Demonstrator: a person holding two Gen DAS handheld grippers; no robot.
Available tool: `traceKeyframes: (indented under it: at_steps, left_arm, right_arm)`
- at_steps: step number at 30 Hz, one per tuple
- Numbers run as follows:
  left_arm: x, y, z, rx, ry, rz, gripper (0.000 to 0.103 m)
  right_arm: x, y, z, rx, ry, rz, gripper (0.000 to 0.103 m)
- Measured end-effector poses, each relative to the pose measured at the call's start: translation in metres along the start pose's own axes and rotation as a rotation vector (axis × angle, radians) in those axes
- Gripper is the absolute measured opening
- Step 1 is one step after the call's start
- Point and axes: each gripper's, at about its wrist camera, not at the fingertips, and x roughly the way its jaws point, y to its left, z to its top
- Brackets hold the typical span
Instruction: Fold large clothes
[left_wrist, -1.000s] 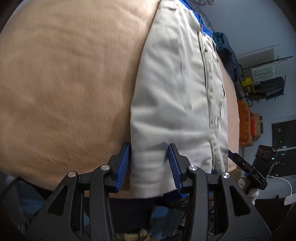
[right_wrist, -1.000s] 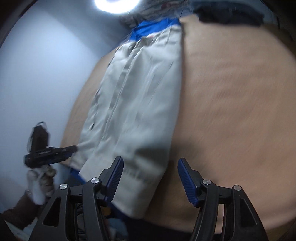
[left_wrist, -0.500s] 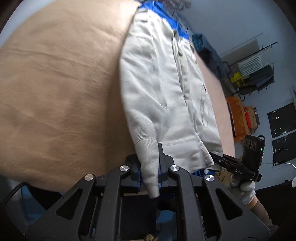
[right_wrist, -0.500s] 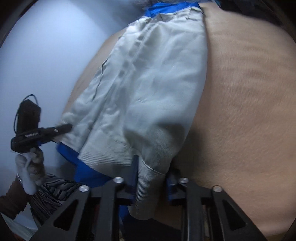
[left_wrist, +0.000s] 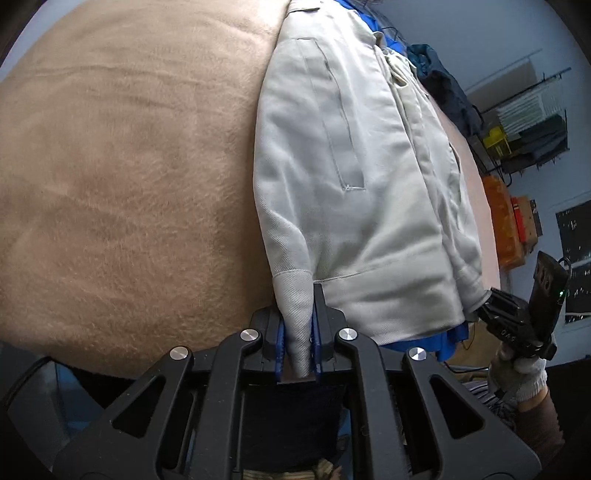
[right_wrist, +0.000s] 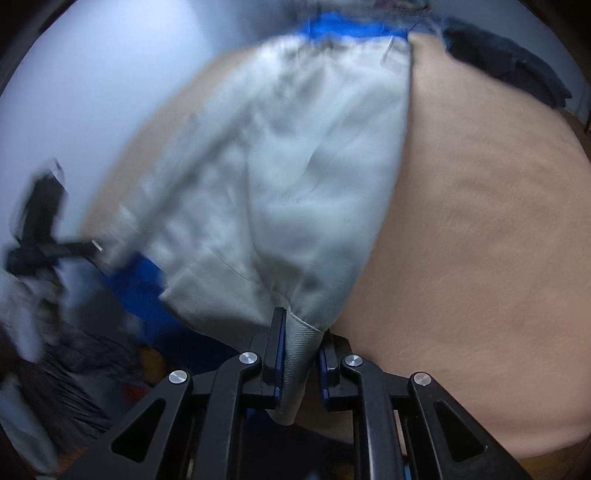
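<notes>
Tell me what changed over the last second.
Both claws closed on the jacket: the left claw on one hem corner, the right claw on the other. Before, they stood open around the hem. The jacket still lies on the tan blanket.

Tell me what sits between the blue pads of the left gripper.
In the left wrist view, the ribbed hem corner of the pale grey jacket sits pinched in the left gripper; its pads press straight on the cloth, nothing else there.

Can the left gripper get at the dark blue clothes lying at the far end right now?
Probably not: the left gripper is shut on the grey jacket hem, and the dark blue clothes lie beyond the jacket's far end.
</notes>
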Motion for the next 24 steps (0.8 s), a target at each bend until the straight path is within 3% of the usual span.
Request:
traceKeyframes:
  at_steps: [4,7,9,12,18,22,24]
  left_arm:
    - [-0.013,-0.004,-0.002,0.006,-0.02,-0.011,0.013]
    - [-0.017,-0.006,0.001,-0.02,-0.03,-0.021,0.017]
    - [-0.017,-0.005,0.002,-0.042,-0.025,-0.047,0.029]
    - [-0.017,0.002,0.001,-0.061,-0.014,-0.059,0.032]
    - [-0.02,0.004,0.001,-0.076,-0.014,-0.077,0.032]
    - [-0.023,0.008,0.001,-0.09,-0.014,-0.096,0.032]
    - [-0.029,0.009,0.0,-0.086,-0.023,-0.108,0.032]
  right_arm:
    - [-0.024,0.004,0.006,-0.036,-0.043,-0.042,0.033]
    - [-0.055,0.004,0.02,-0.032,-0.148,-0.087,0.036]
    - [-0.071,0.006,0.039,-0.033,-0.207,-0.039,0.038]
    - [-0.076,0.014,0.075,-0.047,-0.246,0.027,0.04]
    - [-0.046,0.04,0.157,-0.089,-0.253,0.121,0.034]
    - [0.004,0.058,0.223,-0.1,-0.227,0.128,0.031]
    - [0.028,0.062,0.241,-0.105,-0.211,0.092,0.031]
